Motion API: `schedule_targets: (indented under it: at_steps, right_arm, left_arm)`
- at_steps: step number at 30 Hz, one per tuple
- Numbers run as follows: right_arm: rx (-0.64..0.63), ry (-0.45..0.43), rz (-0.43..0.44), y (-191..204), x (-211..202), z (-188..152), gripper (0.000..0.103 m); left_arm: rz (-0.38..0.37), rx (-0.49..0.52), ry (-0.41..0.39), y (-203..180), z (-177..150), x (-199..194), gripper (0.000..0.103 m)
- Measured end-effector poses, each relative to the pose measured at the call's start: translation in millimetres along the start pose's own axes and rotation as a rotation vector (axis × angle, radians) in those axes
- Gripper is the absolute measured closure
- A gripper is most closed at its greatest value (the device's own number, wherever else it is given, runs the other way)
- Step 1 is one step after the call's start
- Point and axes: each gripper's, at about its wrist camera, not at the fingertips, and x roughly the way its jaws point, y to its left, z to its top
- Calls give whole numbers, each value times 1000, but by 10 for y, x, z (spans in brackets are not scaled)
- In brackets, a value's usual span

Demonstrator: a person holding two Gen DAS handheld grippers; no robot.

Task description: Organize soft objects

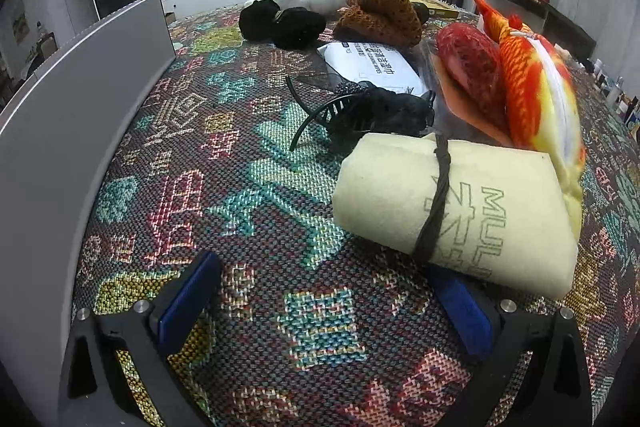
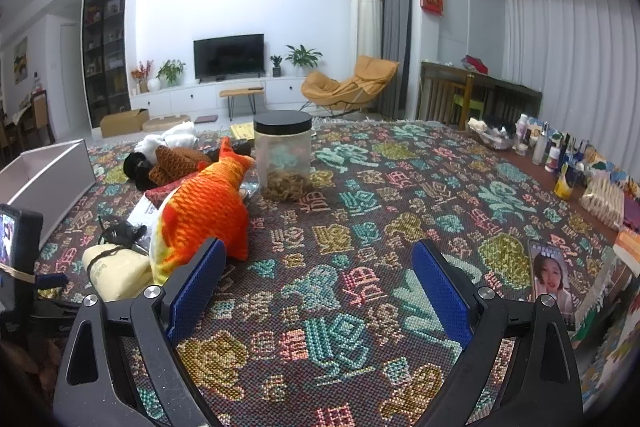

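From the left wrist, a cream felt roll [image 1: 452, 215], bound by dark cord, is seen on the woven cloth [image 1: 256, 155], touching the spread left gripper's [image 1: 324, 303] right pad. From the right wrist, the right gripper [image 2: 320, 291] is seen wide open, empty, beside a plush orange fish [image 2: 204, 207].

Left gripper [image 1: 324, 307]: jaws spread wide, nothing between the blue pads [image 1: 188, 303], held low and roughly level. Right gripper [image 2: 320, 291]: jaws likewise spread wide, empty, blue pads [image 2: 440, 291] clear, tilted slightly downward.

Bright even ceiling light, soft shadows, strong fisheye bending, dark vignetted corners
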Motion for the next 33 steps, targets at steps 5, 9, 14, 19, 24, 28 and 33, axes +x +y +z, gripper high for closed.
schedule_targets:
  at_steps: [5, 9, 14, 19, 24, 28, 33]
  right_arm:
    - [-13, 4, -2, 22, 0, 5, 7]
    - [-19, 15, -4, 33, 25, 6, 7]
    - [-33, 28, -7, 61, 58, 1, 7]
    - [-42, 32, -11, 80, 66, -1, 7]
    - [-31, 40, -15, 72, 85, 1, 7]
    - [-27, 45, -17, 62, 96, 1, 7]
    - [-28, 48, -19, 48, 100, -2, 7]
  left_arm:
    - [-1, 0, 0, 4, -1, 0, 0]
    - [0, 0, 0, 3, -1, 2, 0]
    - [0, 0, -1, 1, -2, 2, 0]
    - [-1, -1, -1, 1, -4, 3, 0]
    - [-1, -1, -1, 2, -6, 4, 0]
    - [-1, -1, -2, 1, -8, 2, 0]
    - [-1, -2, -2, 4, -8, 5, 0]
